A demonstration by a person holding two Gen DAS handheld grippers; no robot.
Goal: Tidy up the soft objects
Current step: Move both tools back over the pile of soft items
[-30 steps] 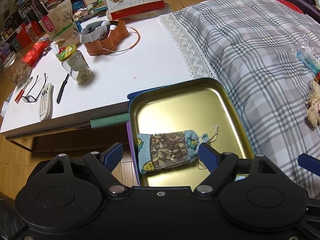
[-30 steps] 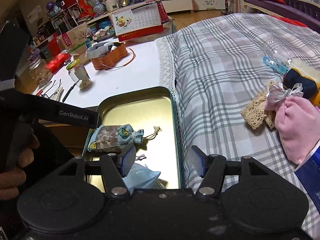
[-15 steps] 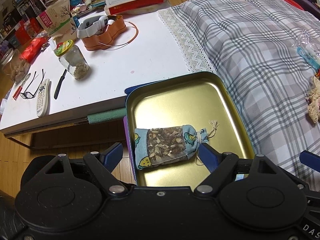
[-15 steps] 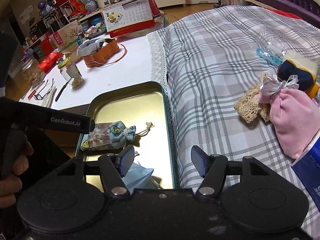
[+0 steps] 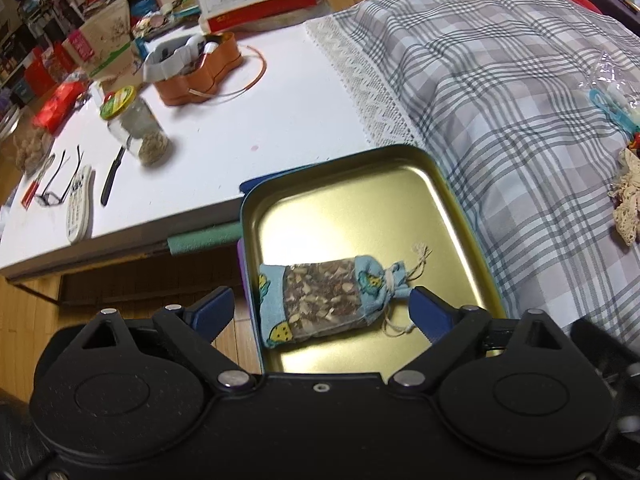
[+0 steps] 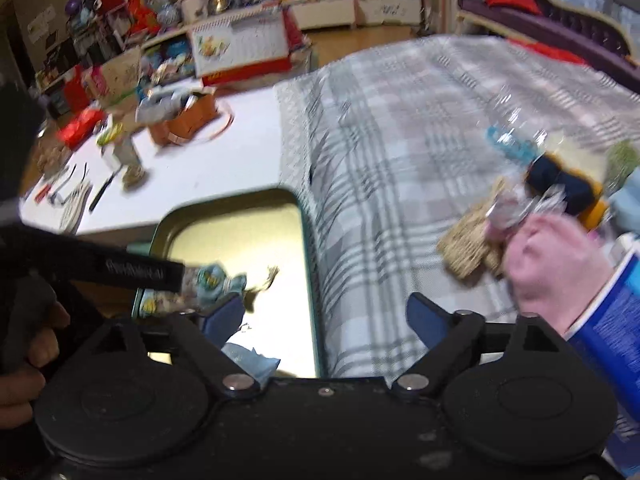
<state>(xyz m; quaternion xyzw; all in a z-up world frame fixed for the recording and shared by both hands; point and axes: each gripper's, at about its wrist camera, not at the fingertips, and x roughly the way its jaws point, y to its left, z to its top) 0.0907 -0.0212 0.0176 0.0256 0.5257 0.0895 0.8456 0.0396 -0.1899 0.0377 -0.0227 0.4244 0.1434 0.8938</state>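
Left gripper (image 5: 318,308) jaws had just been opening wide, straddling but not pressing the blue cloth sachet with clear mesh window (image 5: 328,300), flat in the shallow gold metal tray (image 5: 352,176). Right gripper (image 6: 326,316) jaws likewise just opened, empty, over grey plaid quilt (image 6: 400,184).

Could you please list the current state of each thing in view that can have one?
left gripper: open, jaws just widened, sachet lies between them unpressed.
right gripper: open, jaws just widened, nothing gripped.
blue sachet: tied shut, lying flat in the tin.
gold tin: open, lidless.
glass jar: upright, lid on.
pink pouch: tied shut, on the plaid cloth.
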